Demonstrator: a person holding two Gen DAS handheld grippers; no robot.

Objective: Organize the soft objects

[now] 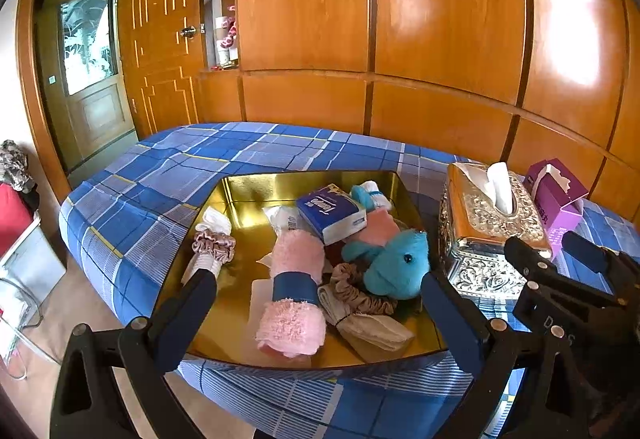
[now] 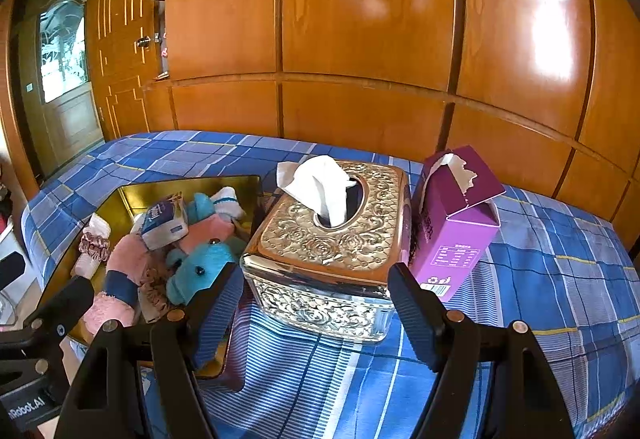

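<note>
The left gripper [image 1: 320, 303] hung open over a gold tray [image 1: 236, 191], a rolled pink towel [image 1: 294, 291] between its jaws, lengthwise toward the camera. The right gripper [image 2: 316, 303] stood open, empty, before an ornate tissue box [image 2: 328, 239].

Both of your grippers are hanging open, angled downward.
Your left gripper [image 1: 316, 303] is spreading its jaws wide with nothing pinched between them; your right gripper [image 2: 316, 303] is doing the same just beside it, its fingers [image 2: 416, 319] gripping nothing.
</note>
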